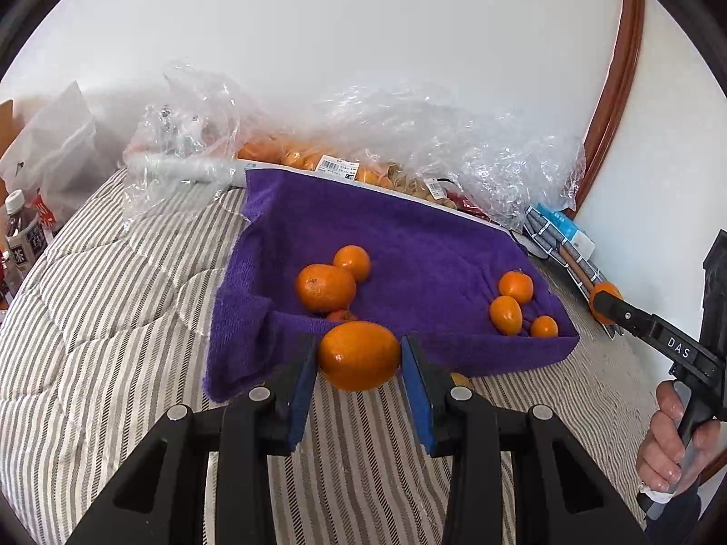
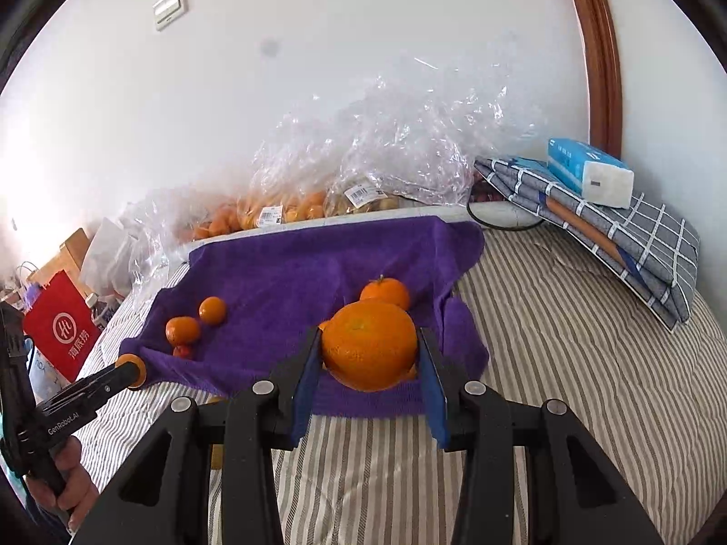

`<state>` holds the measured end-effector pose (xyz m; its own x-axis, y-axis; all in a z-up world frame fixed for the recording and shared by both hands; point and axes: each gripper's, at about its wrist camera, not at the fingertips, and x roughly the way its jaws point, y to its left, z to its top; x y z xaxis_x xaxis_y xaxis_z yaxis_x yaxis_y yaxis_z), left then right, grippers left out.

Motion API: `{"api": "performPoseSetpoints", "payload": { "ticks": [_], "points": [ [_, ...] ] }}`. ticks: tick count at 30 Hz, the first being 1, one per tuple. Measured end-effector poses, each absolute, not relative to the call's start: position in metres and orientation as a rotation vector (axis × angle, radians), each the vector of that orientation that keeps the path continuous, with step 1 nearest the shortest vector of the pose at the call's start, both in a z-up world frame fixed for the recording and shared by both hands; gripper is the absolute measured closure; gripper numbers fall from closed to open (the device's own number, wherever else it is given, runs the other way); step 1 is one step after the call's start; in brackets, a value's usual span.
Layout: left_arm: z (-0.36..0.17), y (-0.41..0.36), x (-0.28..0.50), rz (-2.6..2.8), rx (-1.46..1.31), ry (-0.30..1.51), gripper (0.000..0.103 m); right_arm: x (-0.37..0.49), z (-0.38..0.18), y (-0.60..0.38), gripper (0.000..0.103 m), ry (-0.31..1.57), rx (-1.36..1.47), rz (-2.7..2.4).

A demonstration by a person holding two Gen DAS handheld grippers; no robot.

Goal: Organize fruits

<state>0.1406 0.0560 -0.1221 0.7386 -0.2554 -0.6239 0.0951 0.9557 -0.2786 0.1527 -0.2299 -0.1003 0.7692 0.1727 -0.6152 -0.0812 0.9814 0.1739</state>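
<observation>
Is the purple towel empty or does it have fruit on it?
Not empty: the purple terry towel holds several small loose oranges.

Black fingers point(image 1: 300, 390) with blue pads, silver screws.

The right gripper point(image 2: 370, 356) held a large round orange point(image 2: 369, 344) between its blue-padded jaws, above the near edge of a purple terry towel point(image 2: 291, 272) spread on a striped quilted bed point(image 2: 568, 340). A smaller stemmed orange point(image 2: 385, 293) lay just beyond it. On the towel's left sat two small mandarins point(image 2: 182, 330) point(image 2: 212, 309). At the left edge the left gripper point(image 2: 131, 370) clasped a small orange fruit point(image 2: 141, 371). Far off, clear plastic bags of fruit point(image 2: 281, 209) lined the wall; a blue tissue pack point(image 2: 588, 172) rested on folded checked cloth point(image 2: 636, 245) at right.
</observation>
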Motion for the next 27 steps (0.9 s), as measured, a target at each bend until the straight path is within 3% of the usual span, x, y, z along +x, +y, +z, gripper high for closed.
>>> {"api": "performPoseSetpoints", "payload": {
  "ticks": [16,27],
  "points": [
    [-0.124,0.026,0.215,-0.203,-0.182,0.740,0.068,0.220,-0.138,-0.244,0.062,0.756,0.158,0.154],
    [-0.136,0.020,0.221,-0.258,-0.213,0.745,0.068,0.219,-0.148,-0.237,0.061,0.753,0.095,0.130]
  ]
}}
